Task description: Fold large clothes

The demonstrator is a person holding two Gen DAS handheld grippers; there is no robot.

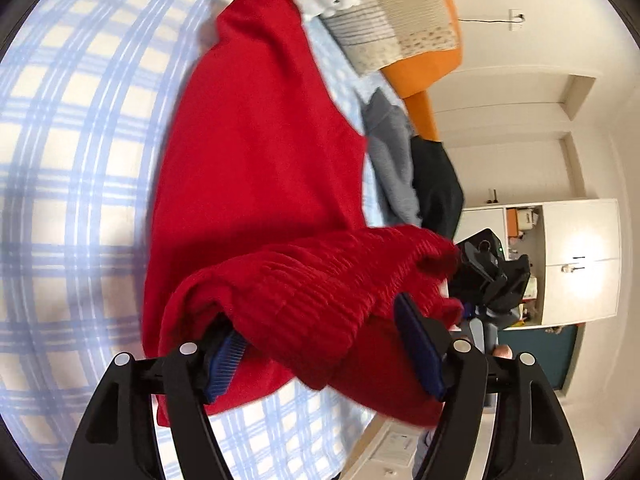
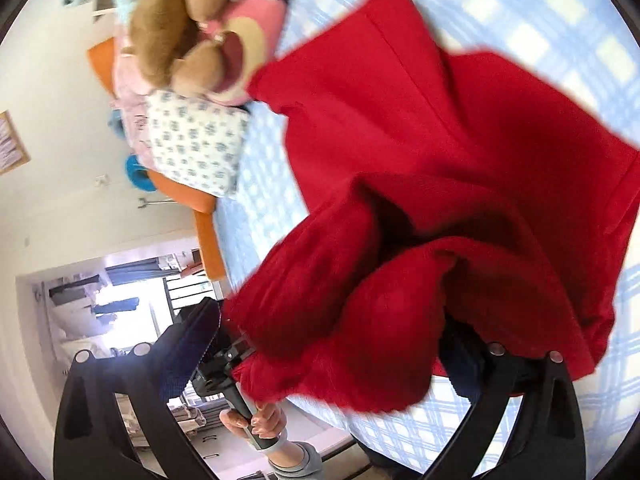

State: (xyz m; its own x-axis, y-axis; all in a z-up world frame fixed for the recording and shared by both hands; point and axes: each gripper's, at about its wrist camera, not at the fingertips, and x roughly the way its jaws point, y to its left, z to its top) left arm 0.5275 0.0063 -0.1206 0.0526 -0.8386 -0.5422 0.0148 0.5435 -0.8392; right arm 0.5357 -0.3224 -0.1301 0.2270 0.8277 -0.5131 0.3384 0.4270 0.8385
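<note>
Nearest you, your left gripper (image 1: 320, 344) stands spread, red sweater (image 1: 256, 152) hem draped loosely between its pads. Your right gripper (image 2: 332, 336) gapes wide around bunched knit. Beyond, the sweater lies across the checked bedsheet (image 1: 72, 168).

Your sweater (image 1: 256, 152) lies spread on the bed sheet (image 1: 72, 184), its ribbed hem bunched nearest you, between the fingers of your left gripper (image 1: 320, 344). In the right wrist view the same bunched hem sits between the fingers of your right gripper (image 2: 332, 344). Beyond the sweater, at the bed's far end, the plush toys (image 2: 192, 36) rest on a pillow (image 2: 196, 144).
</note>
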